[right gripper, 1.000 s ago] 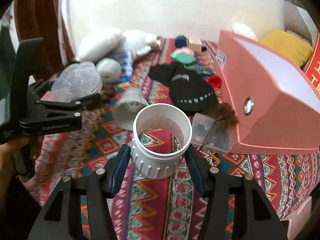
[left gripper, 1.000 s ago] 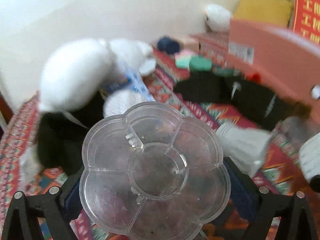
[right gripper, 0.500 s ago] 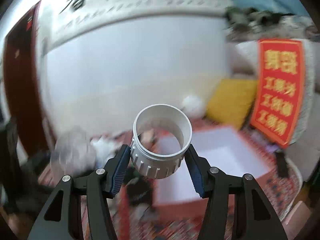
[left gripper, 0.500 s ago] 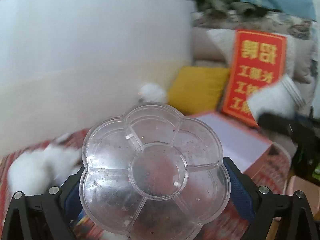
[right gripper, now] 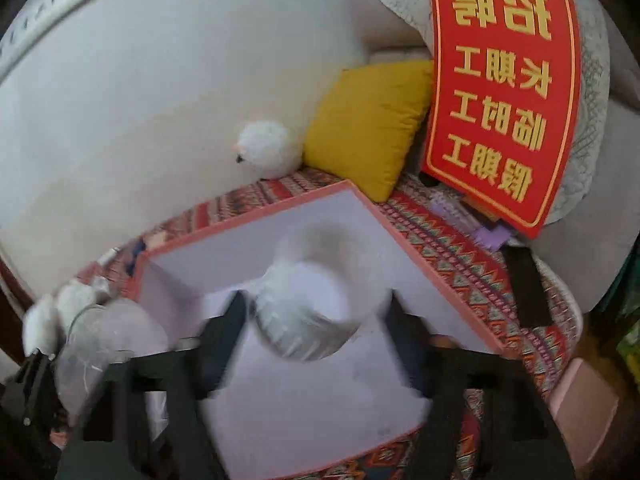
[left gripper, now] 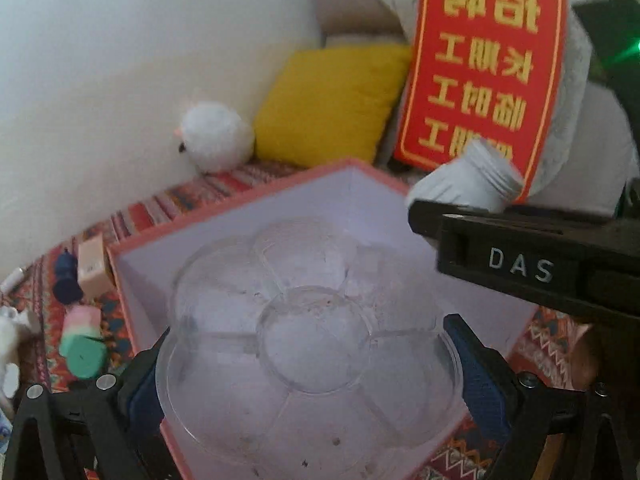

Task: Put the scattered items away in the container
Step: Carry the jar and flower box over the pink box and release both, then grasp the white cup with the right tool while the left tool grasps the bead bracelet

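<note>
My left gripper (left gripper: 308, 360) is shut on a clear flower-shaped plastic tray (left gripper: 308, 344), held above the open pink box (left gripper: 240, 200) with its white inside. My right gripper (right gripper: 316, 316) is shut on a white ribbed plastic jar (right gripper: 316, 312), blurred by motion, also over the pink box (right gripper: 260, 216). From the left wrist camera the right gripper's black body, marked DAS, shows at the right with the white jar (left gripper: 464, 184) above it. At the lower left of the right wrist view the clear tray (right gripper: 108, 336) appears again.
The box sits on a red patterned cloth (right gripper: 440, 232). A white fluffy toy (left gripper: 216, 136), a yellow cushion (left gripper: 332, 104) and a red sign with gold characters (left gripper: 484, 60) stand behind it. Left of the box lie a pink-green roll (left gripper: 82, 340), a dark blue item (left gripper: 66, 280) and a small carton (left gripper: 92, 266).
Both grippers have swung from the scattered items, up past the wall, and down over the open pink box, each still holding its object. The right wrist view is blurred now.
</note>
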Demonstrator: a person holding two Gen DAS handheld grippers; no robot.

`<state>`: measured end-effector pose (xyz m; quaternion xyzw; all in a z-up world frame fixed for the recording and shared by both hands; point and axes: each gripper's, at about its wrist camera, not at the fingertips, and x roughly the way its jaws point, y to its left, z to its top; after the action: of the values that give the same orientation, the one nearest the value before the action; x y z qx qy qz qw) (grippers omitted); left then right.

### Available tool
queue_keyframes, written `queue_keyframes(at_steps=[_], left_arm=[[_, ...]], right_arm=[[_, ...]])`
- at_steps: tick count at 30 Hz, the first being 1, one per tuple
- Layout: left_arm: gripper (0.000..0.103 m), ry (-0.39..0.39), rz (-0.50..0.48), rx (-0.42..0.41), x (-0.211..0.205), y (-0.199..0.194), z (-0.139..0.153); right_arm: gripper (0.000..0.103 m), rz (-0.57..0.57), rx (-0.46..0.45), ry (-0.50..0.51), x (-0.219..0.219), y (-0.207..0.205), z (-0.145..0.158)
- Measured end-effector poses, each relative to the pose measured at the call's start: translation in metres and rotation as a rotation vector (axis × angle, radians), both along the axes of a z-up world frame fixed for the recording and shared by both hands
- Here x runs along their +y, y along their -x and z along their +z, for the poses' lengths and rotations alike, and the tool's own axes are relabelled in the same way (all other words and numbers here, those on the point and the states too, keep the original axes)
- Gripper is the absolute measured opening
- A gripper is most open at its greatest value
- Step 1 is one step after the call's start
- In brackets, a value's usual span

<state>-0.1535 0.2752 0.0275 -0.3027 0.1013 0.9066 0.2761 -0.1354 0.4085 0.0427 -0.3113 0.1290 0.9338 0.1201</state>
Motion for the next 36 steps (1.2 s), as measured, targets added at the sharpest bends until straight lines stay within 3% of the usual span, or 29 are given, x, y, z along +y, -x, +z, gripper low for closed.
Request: queue_keyframes(at_steps=[1,6,11,14,18,20,24,29,34,36], left_arm=[[0.099,0.003,0.007,0.004,-0.001,0.001,0.000],[0.101,-0.046,0.040,0.019,-0.018,0.000,0.016],[0.101,-0.065,0.103,0.055,-0.078,-0.023,0.029],[0.102,-0.066,0.192,0.031,-0.139,-0.039,0.014],[0.102,-0.034,0.353,-0.050,-0.231,-0.061,-0.028],[0.102,-0.009,0.445,-0.090,-0.276,-0.071,-0.051],[0.102,0.029,0.611,-0.158,-0.351,-0.077,-0.090],[0.102,0.013,0.676,-0.219,-0.396,-0.062,-0.120],[0.102,-0.084,0.665,-0.309,-0.396,-0.034,-0.141],[0.102,-0.197,0.666,-0.390,-0.400,-0.021,-0.153]], right_arm=[[0.097,-0.001,0.008,-0.015,-0.002,-0.002,0.001],[0.098,0.019,0.053,-0.007,-0.003,-0.010,0.011],[0.098,0.077,0.093,-0.036,-0.028,-0.028,0.022],[0.098,0.210,0.113,-0.082,-0.074,-0.040,0.024],[0.098,0.450,0.104,-0.177,-0.165,-0.055,0.011],[0.098,0.560,0.070,-0.174,-0.206,-0.059,-0.005],[0.097,0.733,-0.085,-0.150,-0.286,-0.058,-0.054],[0.092,0.740,-0.220,-0.199,-0.338,-0.039,-0.108],[0.087,0.693,-0.324,-0.145,-0.345,-0.002,-0.140],[0.085,0.695,-0.347,-0.119,-0.344,0.007,-0.145]])
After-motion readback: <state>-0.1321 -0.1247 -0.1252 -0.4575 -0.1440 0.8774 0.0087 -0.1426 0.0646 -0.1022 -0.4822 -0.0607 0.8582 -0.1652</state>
